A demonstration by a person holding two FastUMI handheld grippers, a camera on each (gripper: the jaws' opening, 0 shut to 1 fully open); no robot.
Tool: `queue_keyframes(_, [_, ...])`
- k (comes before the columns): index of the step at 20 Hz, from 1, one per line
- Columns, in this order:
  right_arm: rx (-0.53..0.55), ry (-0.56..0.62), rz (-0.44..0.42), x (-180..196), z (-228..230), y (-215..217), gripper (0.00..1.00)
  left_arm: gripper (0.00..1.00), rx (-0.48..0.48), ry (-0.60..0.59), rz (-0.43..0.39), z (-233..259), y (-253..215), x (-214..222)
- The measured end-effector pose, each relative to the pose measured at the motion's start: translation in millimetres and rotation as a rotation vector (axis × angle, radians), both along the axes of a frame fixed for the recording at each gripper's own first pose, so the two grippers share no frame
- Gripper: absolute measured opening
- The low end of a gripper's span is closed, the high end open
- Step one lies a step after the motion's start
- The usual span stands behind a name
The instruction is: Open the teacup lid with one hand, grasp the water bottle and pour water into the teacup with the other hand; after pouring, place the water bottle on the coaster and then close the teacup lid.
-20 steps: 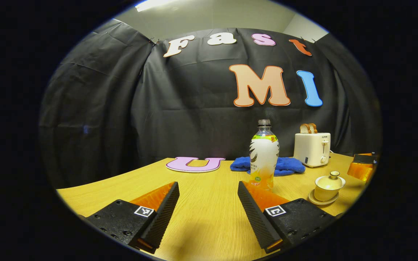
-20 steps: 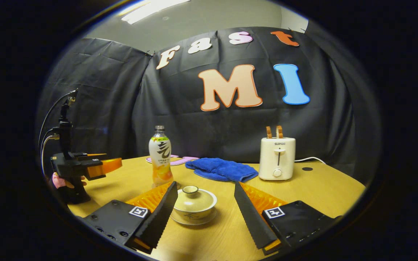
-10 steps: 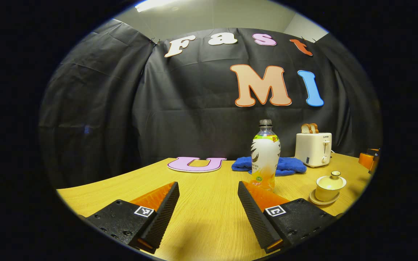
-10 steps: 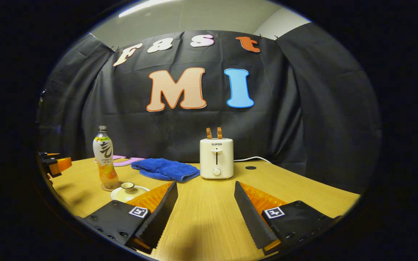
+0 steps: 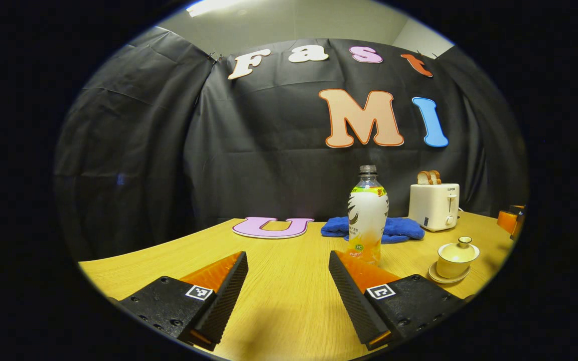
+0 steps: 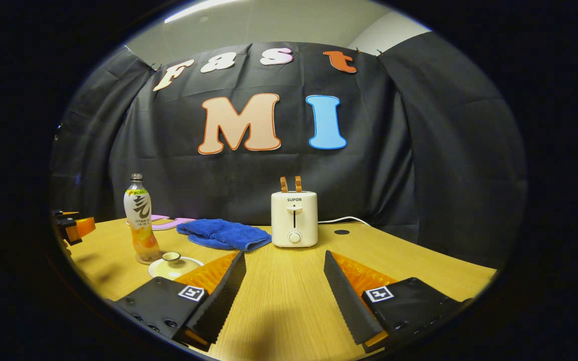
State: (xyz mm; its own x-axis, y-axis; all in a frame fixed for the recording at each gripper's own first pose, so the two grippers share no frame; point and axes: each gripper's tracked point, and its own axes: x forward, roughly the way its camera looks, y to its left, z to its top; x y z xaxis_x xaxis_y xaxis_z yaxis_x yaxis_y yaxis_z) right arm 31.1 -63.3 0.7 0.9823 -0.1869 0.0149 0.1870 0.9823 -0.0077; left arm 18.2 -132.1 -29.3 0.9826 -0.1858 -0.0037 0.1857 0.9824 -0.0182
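Lidded teacup and part-full water bottle stand beyond the left gripper's right finger; both grippers, right gripper included, gape empty.

Sharp, evenly lit, fisheye-bowed edges

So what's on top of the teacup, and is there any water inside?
A lid with a little knob sits on the teacup, which stands on a saucer. The lid covers the inside, so any water is hidden.

Wooden table – on it: coaster, saucer, blue towel, toaster.
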Motion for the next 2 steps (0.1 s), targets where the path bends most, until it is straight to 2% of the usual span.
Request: queue_keyframes(2, [0.000, 0.000, 0.000, 0.7, -0.7, -0.2, 0.94, 0.95, 0.000, 0.000, 0.000, 0.4, -1.1, 1.5])
